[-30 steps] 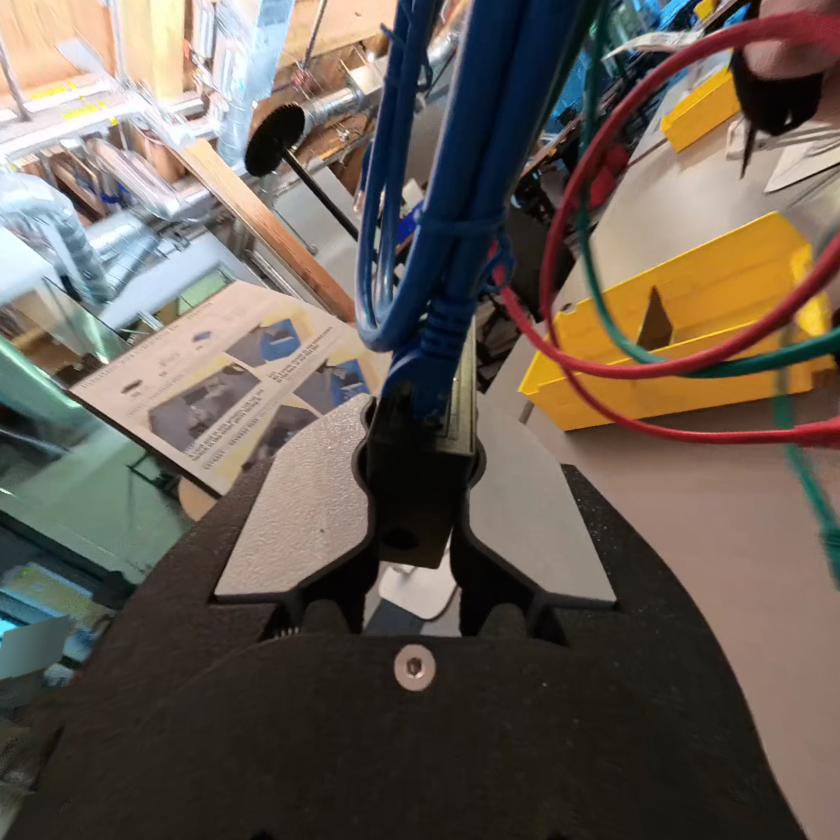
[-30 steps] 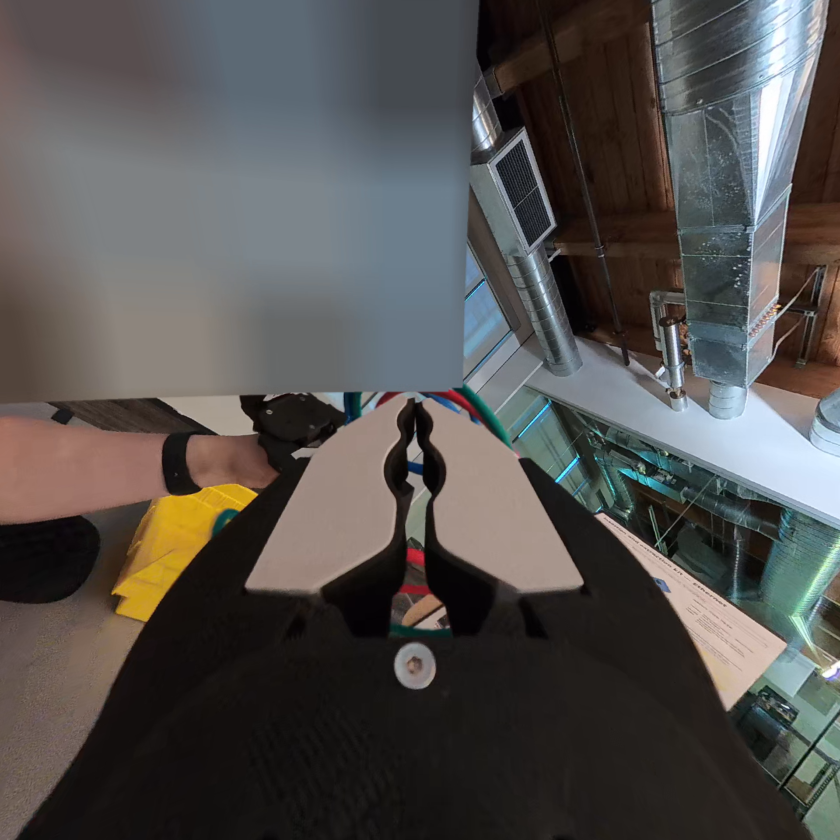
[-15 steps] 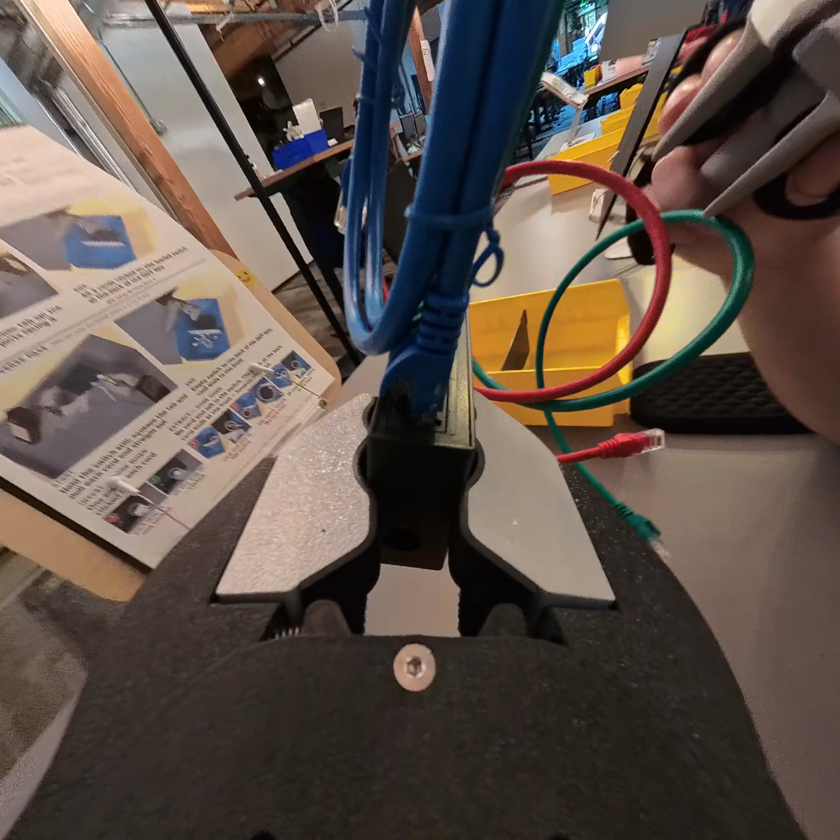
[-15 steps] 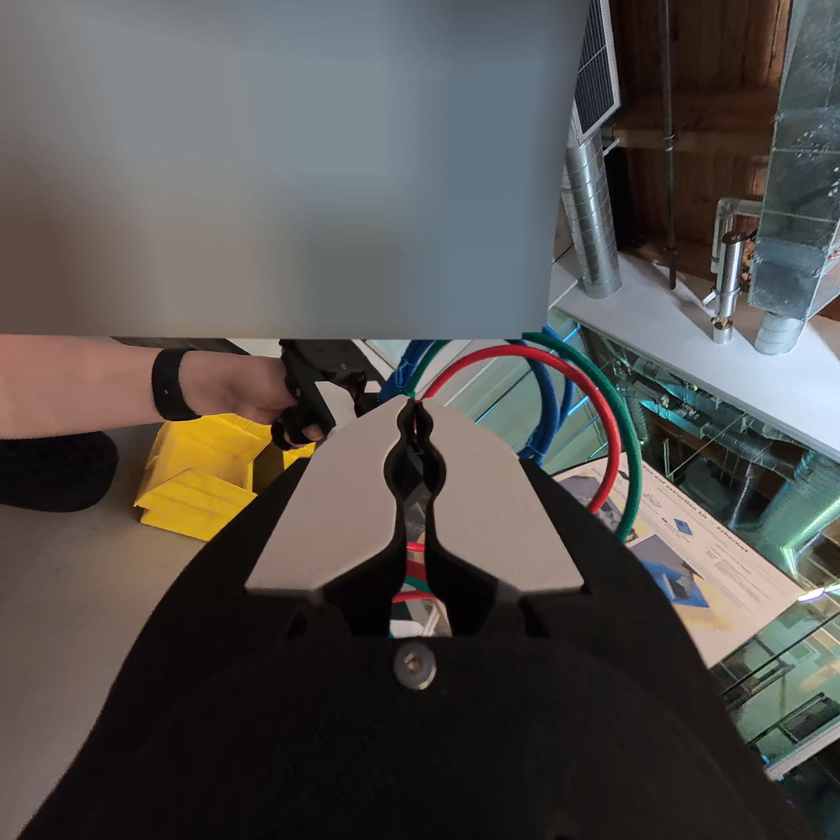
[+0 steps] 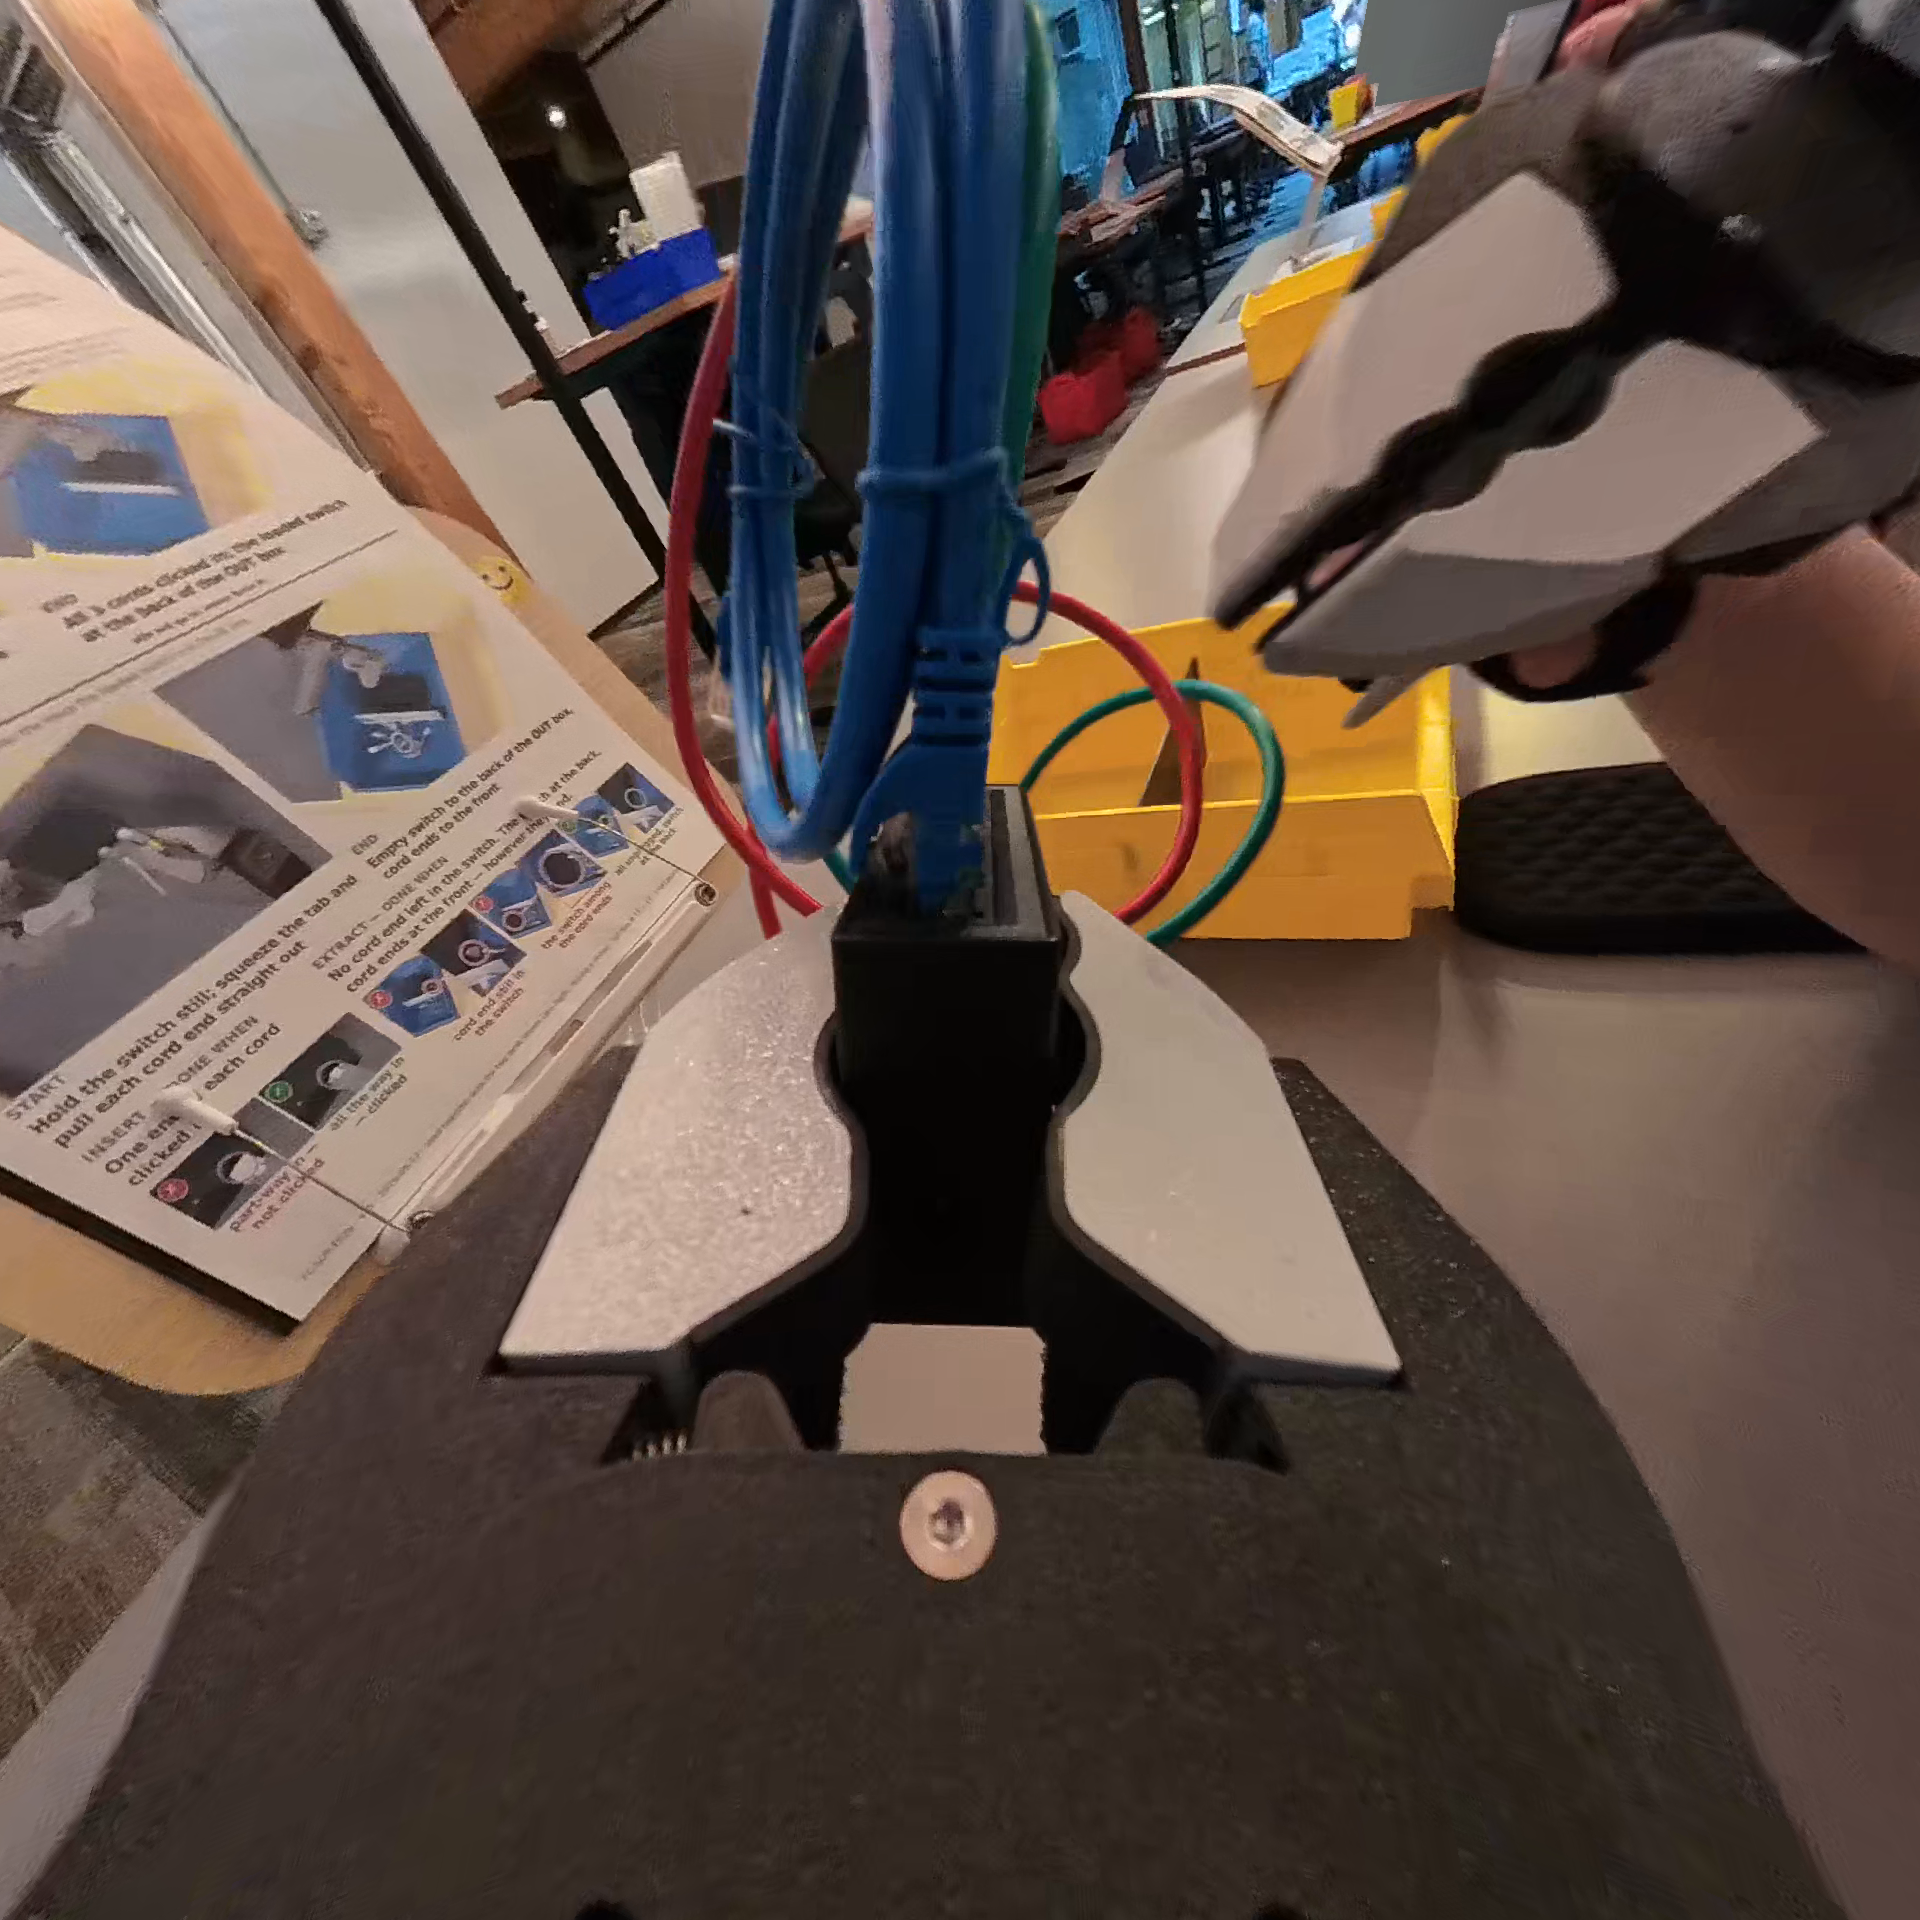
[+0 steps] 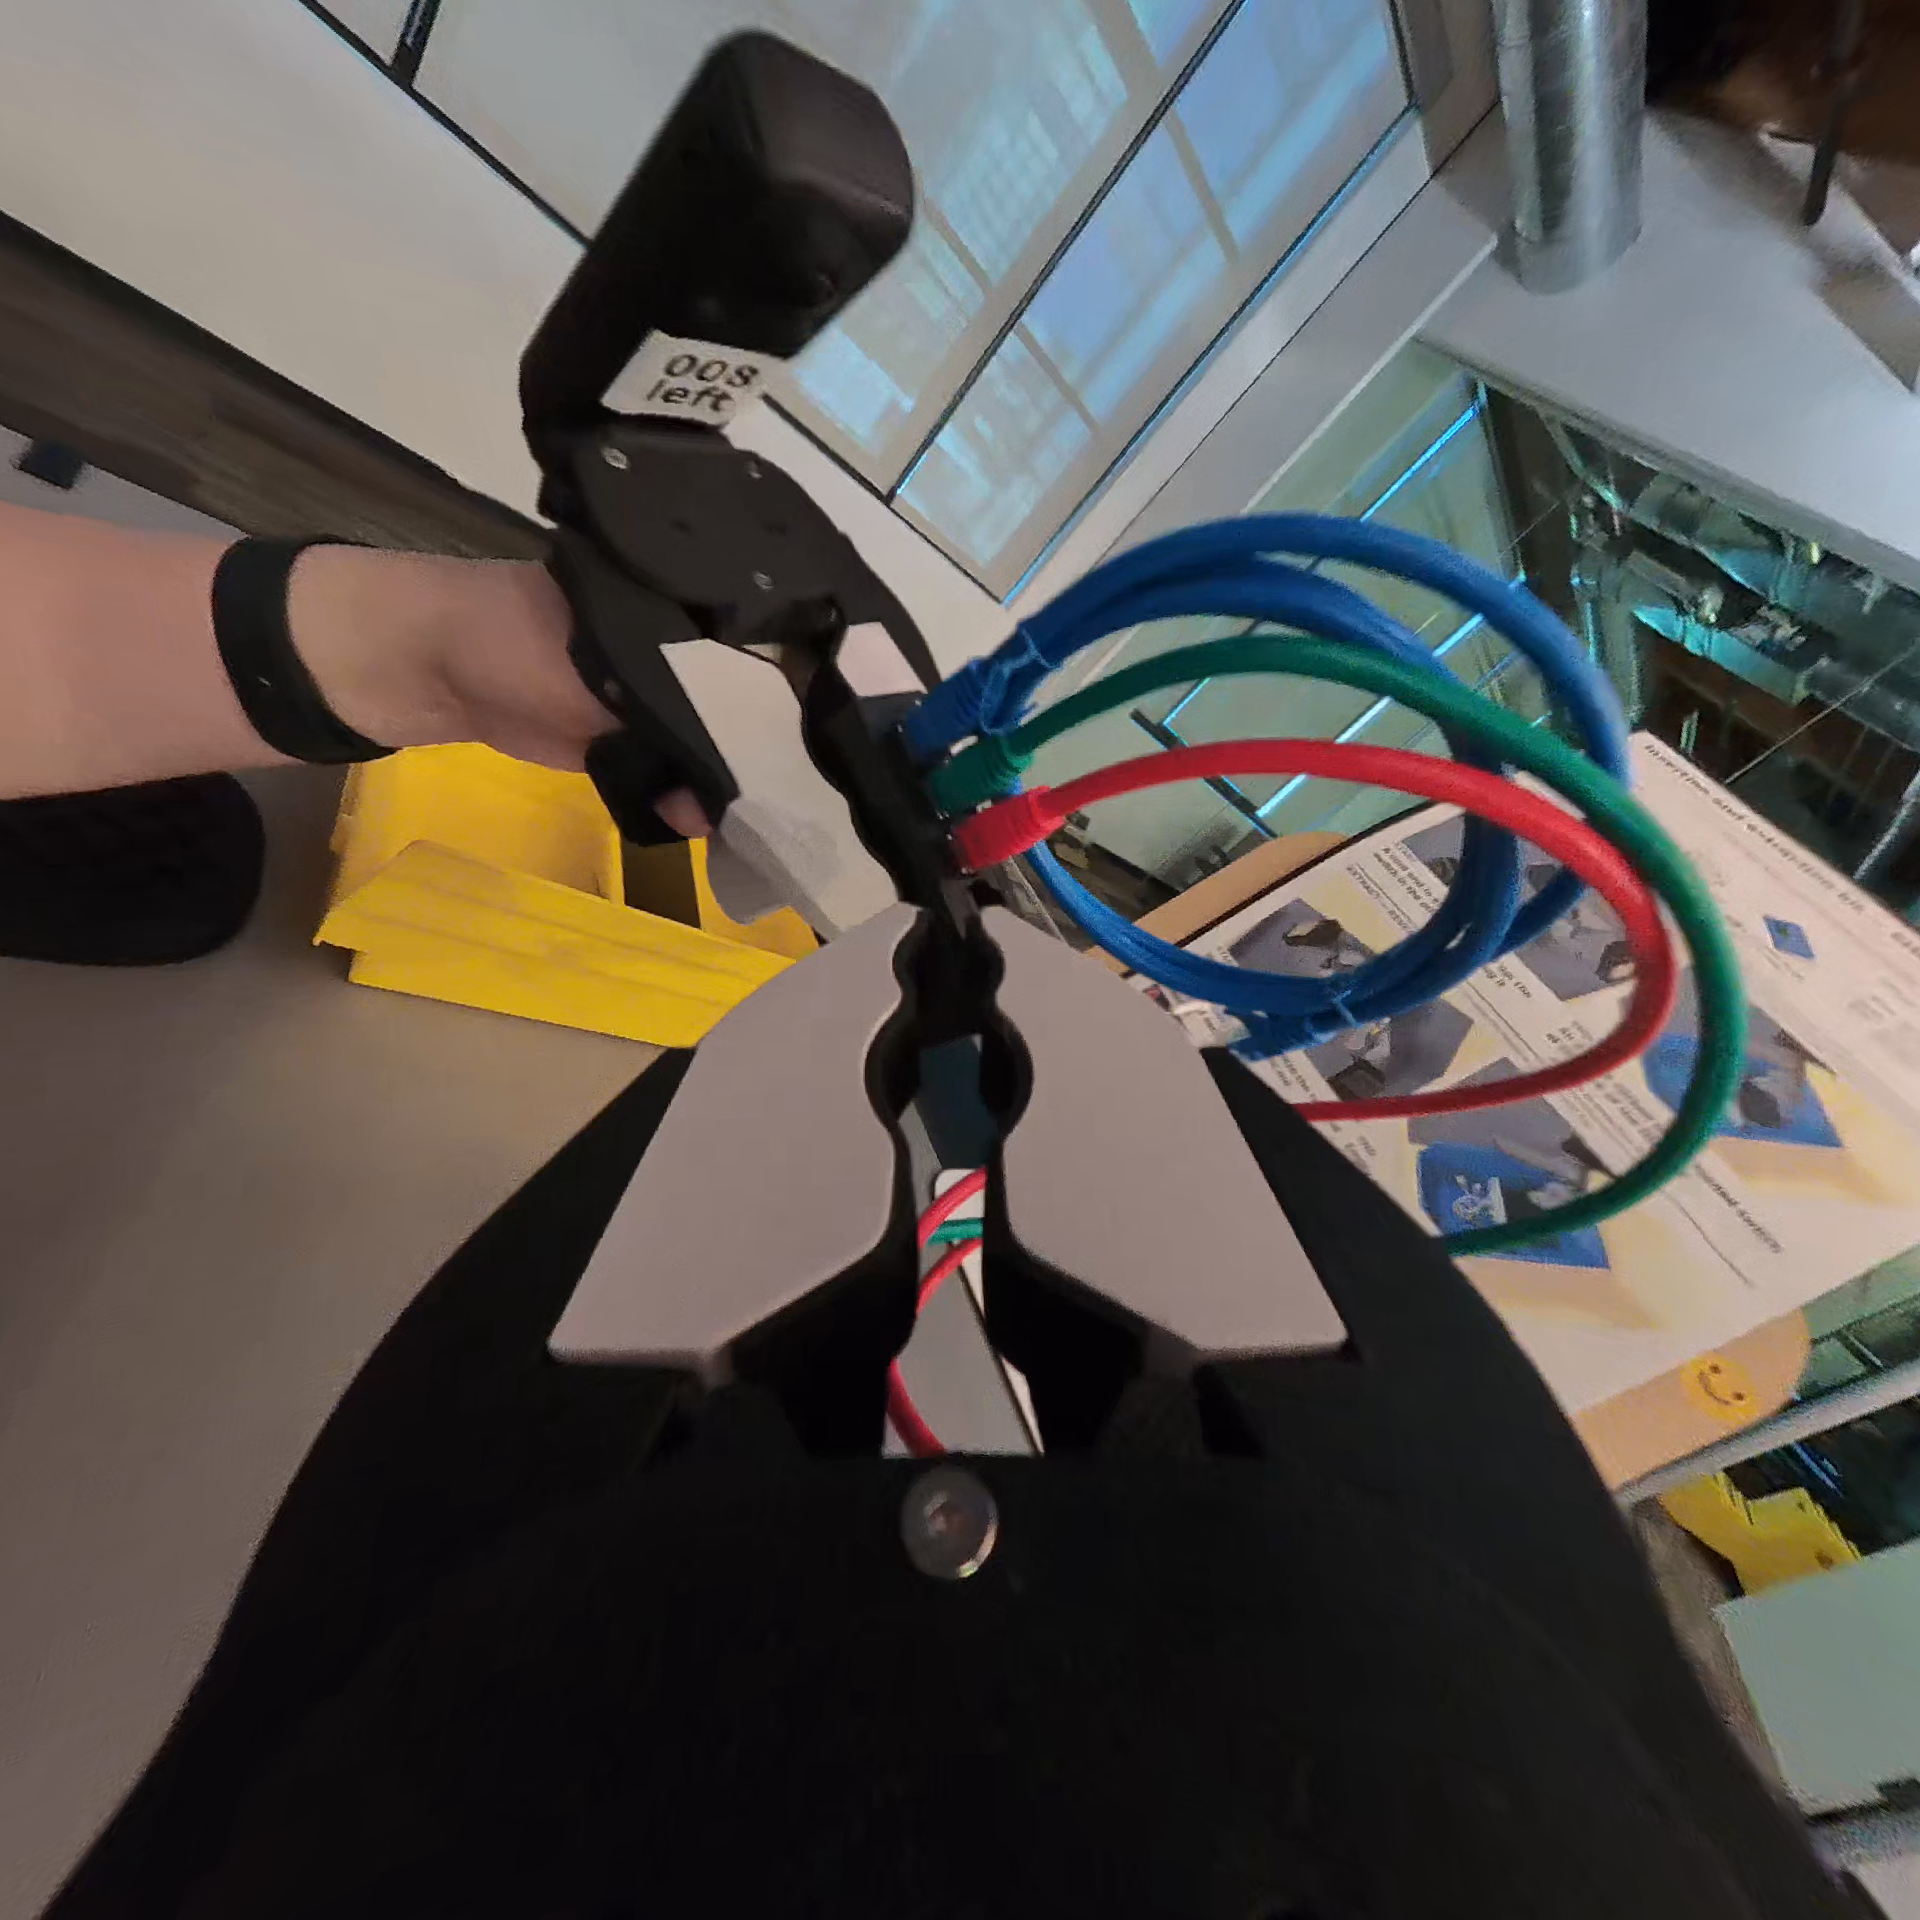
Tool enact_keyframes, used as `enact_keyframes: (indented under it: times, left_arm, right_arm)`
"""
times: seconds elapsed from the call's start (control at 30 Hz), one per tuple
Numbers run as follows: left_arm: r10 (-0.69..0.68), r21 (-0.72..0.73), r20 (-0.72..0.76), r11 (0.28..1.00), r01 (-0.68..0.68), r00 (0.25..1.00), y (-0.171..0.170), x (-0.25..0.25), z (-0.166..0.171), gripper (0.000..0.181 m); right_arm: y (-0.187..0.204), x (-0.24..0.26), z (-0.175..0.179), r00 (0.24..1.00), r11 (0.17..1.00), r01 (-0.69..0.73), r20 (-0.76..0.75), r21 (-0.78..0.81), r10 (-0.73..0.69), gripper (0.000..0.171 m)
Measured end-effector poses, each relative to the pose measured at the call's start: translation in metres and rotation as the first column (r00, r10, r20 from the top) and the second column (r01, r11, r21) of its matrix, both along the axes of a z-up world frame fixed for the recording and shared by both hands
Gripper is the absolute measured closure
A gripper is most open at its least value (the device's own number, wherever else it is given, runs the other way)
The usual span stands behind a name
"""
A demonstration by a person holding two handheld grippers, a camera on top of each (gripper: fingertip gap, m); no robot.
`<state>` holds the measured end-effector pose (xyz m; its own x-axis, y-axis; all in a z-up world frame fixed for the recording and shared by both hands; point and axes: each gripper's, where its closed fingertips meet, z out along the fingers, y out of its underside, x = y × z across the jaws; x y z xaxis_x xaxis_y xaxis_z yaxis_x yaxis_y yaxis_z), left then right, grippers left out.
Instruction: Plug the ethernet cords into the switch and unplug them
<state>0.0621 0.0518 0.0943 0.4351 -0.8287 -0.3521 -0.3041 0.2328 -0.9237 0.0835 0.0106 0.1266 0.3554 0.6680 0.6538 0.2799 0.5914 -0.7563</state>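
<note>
Switch sits clamped between the two grey fingers of my left tool, a small black box held upright off the desk with its ports facing away from me. My left tool is closed firmly on it, the pads pressing both of its sides.

Three ethernet cords are plugged into the switch. In the right wrist view their plugs stand in a row: the blue cord uppermost, the green cord in the middle, the red cord lowest. Each arcs out from the switch in a wide loop and curls back down. The blue one is a bundle of several coils tied together; the red and green are single strands.

My right tool hangs just beside the switch's edge, below the red plug. Its fingers are nearly together, with only a thin wavy gap between them. Strands of red and green show through that gap lower down, but I cannot tell whether they are pinched or merely lie behind it.

My left hand, with a black wristband, grips the left tool's handle. A yellow bin stands on the desk beyond the cords, with a black pad to its right. An instruction sheet with photos leans at the left.
</note>
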Motion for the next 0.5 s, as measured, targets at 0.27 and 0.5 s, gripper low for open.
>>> enact_keyframes:
  times: [0.27,0.5]
  left_arm:
    - [-0.129,-0.004,-0.085,0.992,0.129,0.988,-0.026,0.018,-0.01,0.152]
    - [-0.195,-0.027,-0.131,0.981,0.193,0.972,-0.04,0.027,-0.017,0.151]
  right_arm:
    - [0.0,-0.003,0.004,0.985,0.993,-0.116,-0.133,-0.034,0.111,0.144]
    - [-0.017,0.001,0.01,0.932,0.952,-0.301,-0.229,-0.06,0.28,0.155]
